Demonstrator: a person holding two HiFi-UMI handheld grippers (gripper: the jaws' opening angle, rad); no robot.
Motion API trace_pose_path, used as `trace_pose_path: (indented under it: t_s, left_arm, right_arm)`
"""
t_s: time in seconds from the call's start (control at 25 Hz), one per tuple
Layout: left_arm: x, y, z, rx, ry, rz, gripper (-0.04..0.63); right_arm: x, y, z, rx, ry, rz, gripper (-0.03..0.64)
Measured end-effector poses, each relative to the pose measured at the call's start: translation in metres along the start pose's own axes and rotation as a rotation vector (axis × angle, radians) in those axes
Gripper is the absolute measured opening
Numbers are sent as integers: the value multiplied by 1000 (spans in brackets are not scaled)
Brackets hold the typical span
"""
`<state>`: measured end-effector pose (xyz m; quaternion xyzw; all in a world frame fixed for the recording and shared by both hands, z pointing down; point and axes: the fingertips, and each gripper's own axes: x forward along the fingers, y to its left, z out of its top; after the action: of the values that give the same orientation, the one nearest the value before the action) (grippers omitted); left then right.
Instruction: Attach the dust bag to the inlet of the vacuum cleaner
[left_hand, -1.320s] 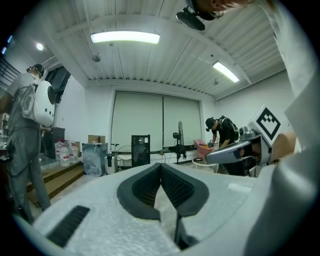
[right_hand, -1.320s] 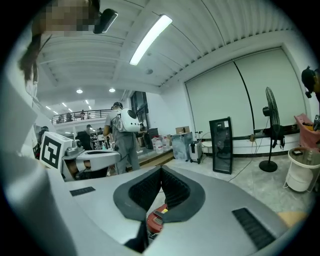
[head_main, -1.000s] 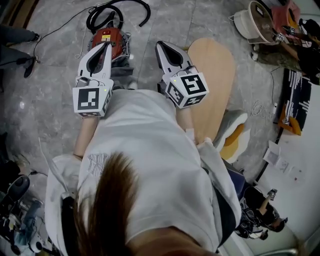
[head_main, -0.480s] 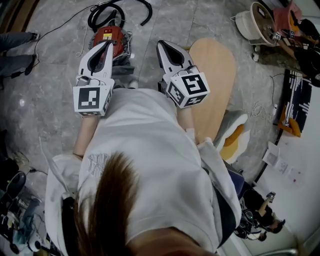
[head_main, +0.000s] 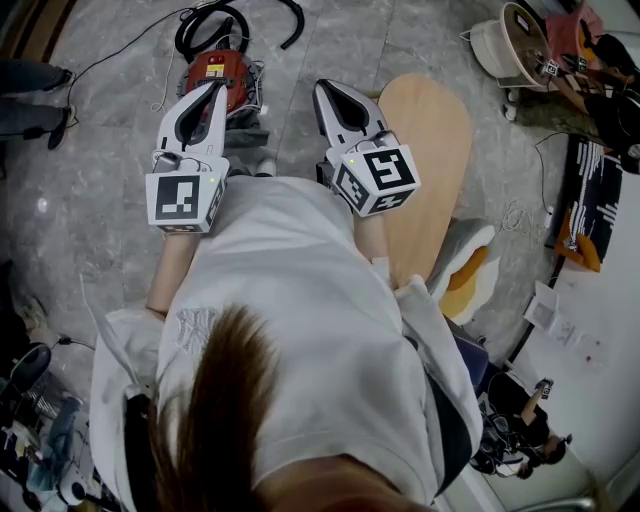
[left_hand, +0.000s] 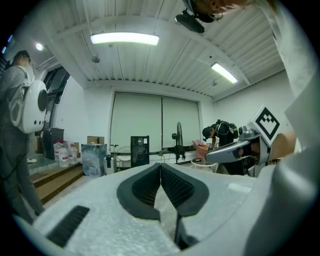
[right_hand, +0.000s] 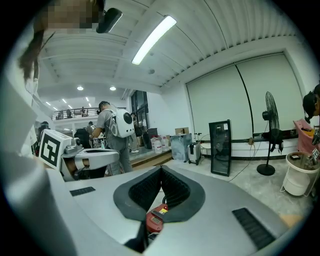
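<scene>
Left hand-held gripper: mine, jaws closed together with nothing between them, held above the grey marble floor. Red canister vacuum cleaner: on the floor just past that gripper's tip, black hose curled behind it, and a grey item against its near side, which I cannot confirm as the dust bag. Right hand-held gripper: jaws closed together, empty, beside a tan oval board on the floor.
</scene>
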<state>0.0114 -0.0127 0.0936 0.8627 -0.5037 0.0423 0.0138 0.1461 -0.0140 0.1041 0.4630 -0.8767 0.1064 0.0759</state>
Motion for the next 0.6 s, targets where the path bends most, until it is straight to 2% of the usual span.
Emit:
trace_pose_path:
  t_s: [0.6]
  left_arm:
    - [-7, 20, -4, -2, 4, 19, 18]
  right_arm:
    - [9, 12, -2, -4, 11, 17, 2]
